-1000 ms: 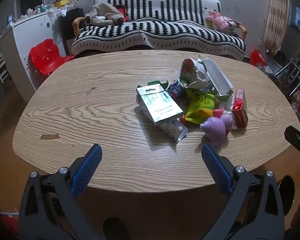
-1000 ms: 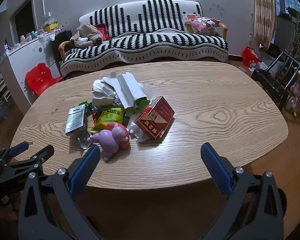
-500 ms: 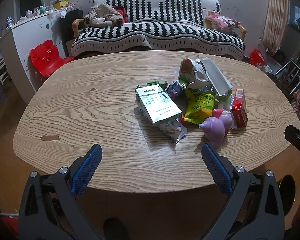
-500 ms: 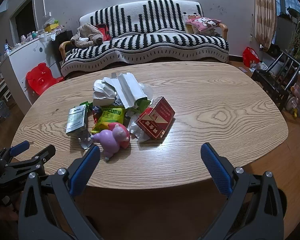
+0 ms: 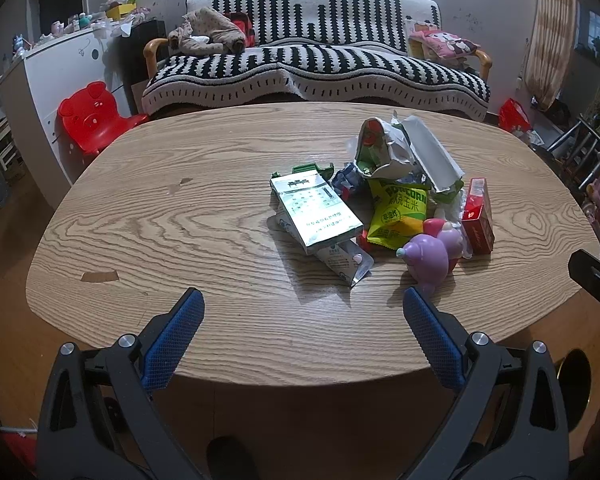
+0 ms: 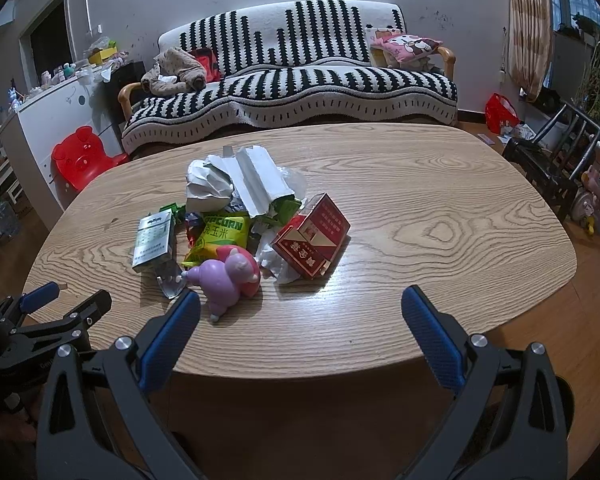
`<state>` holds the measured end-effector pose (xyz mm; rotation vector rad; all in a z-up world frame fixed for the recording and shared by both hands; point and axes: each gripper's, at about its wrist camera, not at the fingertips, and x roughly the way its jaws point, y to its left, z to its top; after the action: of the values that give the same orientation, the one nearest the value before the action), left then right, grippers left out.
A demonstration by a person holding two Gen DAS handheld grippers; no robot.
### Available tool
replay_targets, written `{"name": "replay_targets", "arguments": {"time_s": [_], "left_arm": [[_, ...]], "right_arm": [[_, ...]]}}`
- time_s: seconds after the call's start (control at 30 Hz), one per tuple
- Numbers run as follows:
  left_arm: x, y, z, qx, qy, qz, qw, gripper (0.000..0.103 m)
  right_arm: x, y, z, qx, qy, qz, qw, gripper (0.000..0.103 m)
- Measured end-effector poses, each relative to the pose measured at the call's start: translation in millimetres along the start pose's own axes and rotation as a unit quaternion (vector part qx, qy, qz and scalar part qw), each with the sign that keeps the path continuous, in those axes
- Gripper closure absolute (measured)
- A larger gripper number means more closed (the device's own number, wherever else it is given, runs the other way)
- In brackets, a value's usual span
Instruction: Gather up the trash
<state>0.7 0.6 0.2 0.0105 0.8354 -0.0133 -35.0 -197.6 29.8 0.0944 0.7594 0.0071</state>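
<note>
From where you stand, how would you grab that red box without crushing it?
I'd take the red box across its two long flat sides, near its middle, coming from the right with the right gripper, which is open. The box lies tilted on crumpled white paper at the right edge of the pile, so that side is free; the left side is crowded by the purple toy.
</note>
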Motion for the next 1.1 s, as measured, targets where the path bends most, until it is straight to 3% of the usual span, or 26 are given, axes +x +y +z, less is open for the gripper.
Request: {"name": "replay_targets", "arguments": {"time_s": [1.1], "left_arm": [[3.6, -0.4, 0.8, -0.008, 0.007, -0.009, 0.9999, 0.006]], "right_arm": [[5.4, -1.5, 2.2, 0.008, 0.007, 0.003, 1.0, 0.006]]}}
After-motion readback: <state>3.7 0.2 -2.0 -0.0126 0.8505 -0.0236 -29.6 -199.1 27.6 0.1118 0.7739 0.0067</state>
